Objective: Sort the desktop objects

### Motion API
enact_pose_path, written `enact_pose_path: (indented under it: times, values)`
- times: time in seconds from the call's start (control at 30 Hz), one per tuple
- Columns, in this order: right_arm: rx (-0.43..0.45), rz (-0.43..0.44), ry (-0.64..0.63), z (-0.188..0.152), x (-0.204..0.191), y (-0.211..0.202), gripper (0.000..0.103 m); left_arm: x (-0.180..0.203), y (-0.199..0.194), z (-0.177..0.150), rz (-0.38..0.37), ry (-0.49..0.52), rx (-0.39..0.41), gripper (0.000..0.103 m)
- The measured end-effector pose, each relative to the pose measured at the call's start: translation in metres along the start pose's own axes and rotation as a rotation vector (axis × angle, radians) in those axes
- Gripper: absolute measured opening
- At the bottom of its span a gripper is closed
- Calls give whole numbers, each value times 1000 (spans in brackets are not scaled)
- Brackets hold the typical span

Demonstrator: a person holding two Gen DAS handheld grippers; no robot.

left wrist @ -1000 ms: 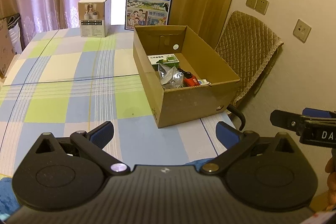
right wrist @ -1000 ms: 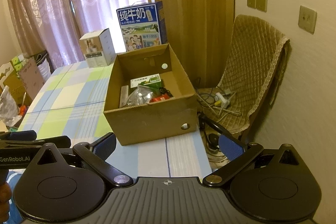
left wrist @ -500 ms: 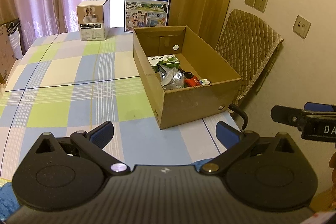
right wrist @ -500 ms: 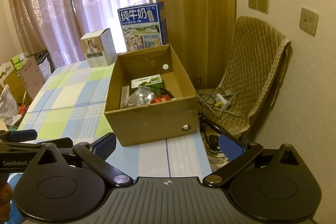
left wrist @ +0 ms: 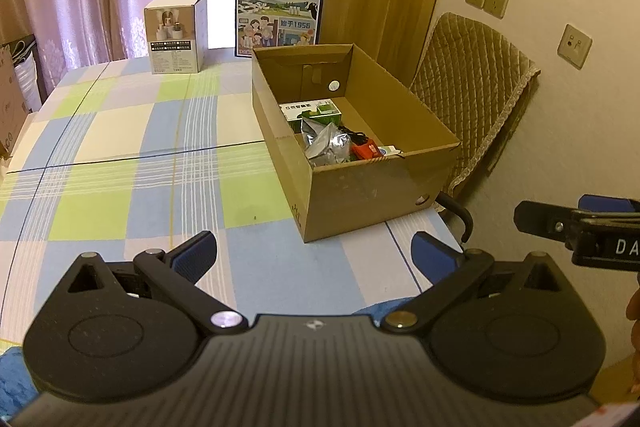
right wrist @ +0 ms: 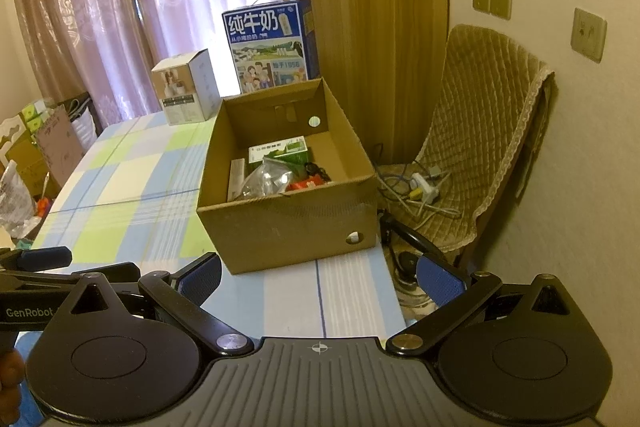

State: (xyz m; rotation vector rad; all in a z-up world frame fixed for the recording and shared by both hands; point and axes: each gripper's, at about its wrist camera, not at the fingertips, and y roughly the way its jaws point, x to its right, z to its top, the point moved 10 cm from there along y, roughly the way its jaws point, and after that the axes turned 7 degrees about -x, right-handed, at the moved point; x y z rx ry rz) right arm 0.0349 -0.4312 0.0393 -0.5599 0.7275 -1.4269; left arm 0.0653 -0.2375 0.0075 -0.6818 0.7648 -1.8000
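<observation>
Little has moved since the earlier frames: both views have only drifted slightly, and the open brown cardboard box (left wrist: 356,163) sits where it did on the checked blue, green and cream tabletop (left wrist: 120,155), near its right edge. The left gripper (left wrist: 314,253) hovers over the near end of the tabletop with its blue-padded fingers (left wrist: 196,253) spread wide apart and nothing between them. The right gripper (right wrist: 320,277) is likewise spread wide and empty, held low before the box's near wall.

Inside the box lie a white-and-green flat carton (left wrist: 312,109), a crumpled silver foil bag (left wrist: 326,145) and a small red item (left wrist: 366,149). Only the right wrist view shows a pale flat slip (right wrist: 235,179) leaning along the box's left inner wall; the left wrist view alone shows a white-and-blue piece (left wrist: 387,150) just beside the red item.

Behind the box stand a tall blue milk carton with a printed picture (left wrist: 280,9) and a small beige product box (left wrist: 176,35), well apart from each other.

The right wrist view looks down onto the seat of the quilted tan chair (right wrist: 488,131), where white cables and a plug (right wrist: 420,187) lie; the left wrist view shows only the chair's backrest. At the far left the right wrist view also takes in stacked cardboard and bags (right wrist: 36,155) beside the tabletop. Each camera catches the other gripper at its edge.
</observation>
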Motion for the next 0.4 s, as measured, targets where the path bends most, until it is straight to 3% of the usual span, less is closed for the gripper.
enact_pose_path:
  times: [0.4]
  values:
    - [-15,-2,-4,-6,-3,6,101,-2,1,-2,-10,14,28,102]
